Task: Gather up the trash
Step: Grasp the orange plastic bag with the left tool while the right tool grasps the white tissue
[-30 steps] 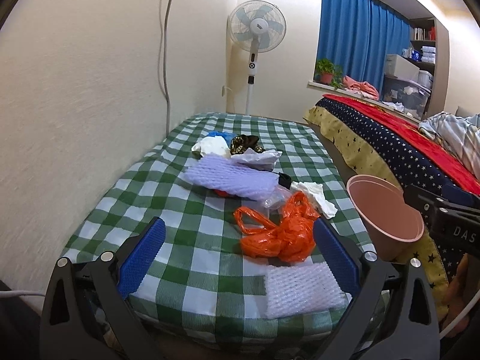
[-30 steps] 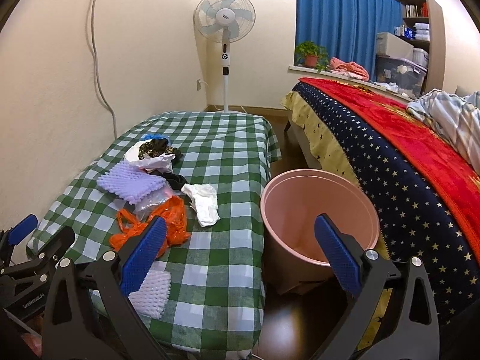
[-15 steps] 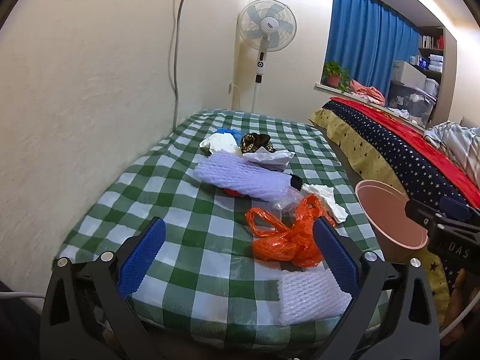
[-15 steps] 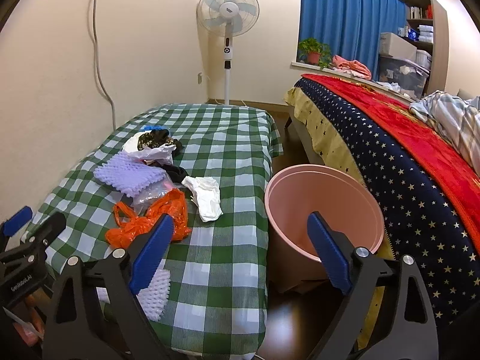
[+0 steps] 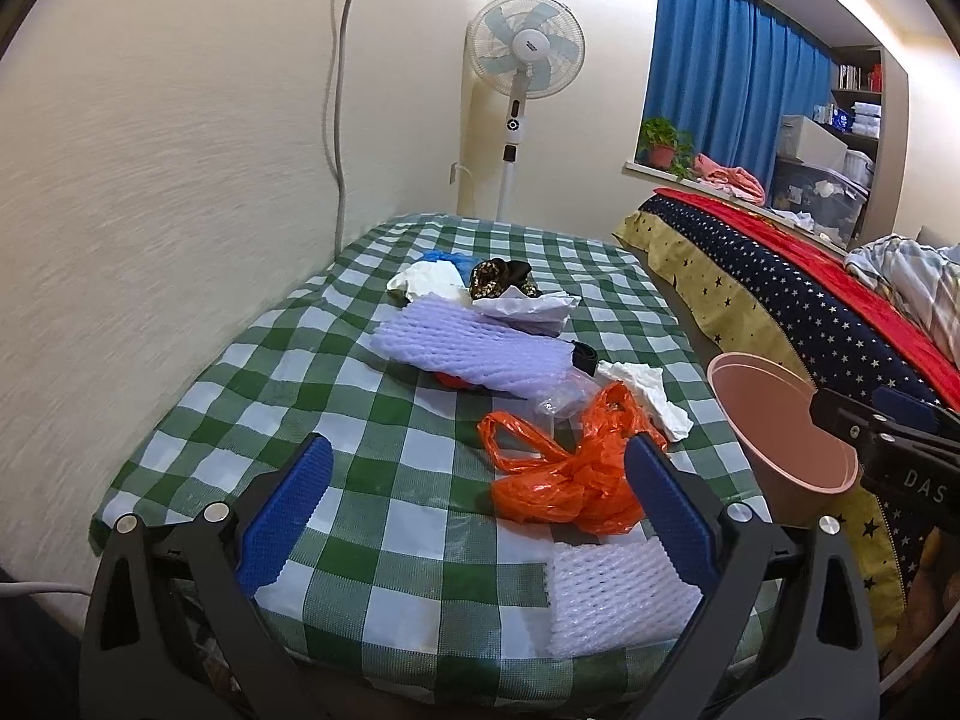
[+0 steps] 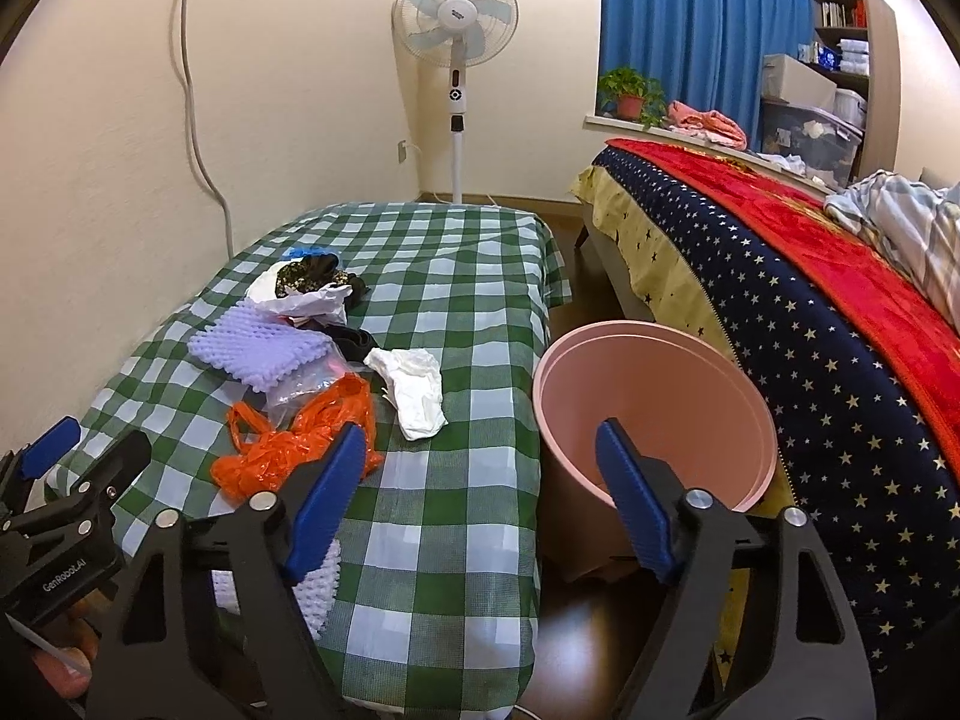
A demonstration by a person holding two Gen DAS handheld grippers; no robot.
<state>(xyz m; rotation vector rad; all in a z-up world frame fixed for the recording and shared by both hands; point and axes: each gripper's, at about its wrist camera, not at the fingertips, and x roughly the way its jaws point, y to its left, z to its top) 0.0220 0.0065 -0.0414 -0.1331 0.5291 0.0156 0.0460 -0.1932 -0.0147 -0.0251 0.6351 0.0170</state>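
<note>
Narrowed since before, right tongs [image 6: 480, 504] closing, empty, over checked cloth [image 6: 456, 276].

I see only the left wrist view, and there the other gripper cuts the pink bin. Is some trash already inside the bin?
Observer: In the right wrist view, the inner wall of the pink bin shows no trash; its bottom is hidden.
Operator: Does the right gripper hold something?
Observer: No. The right gripper has nothing between its jaws, and they are closing.
Operator: Where does the bin stand?
Observer: On the dark floor, close beside the hanging checked tablecloth.
</note>
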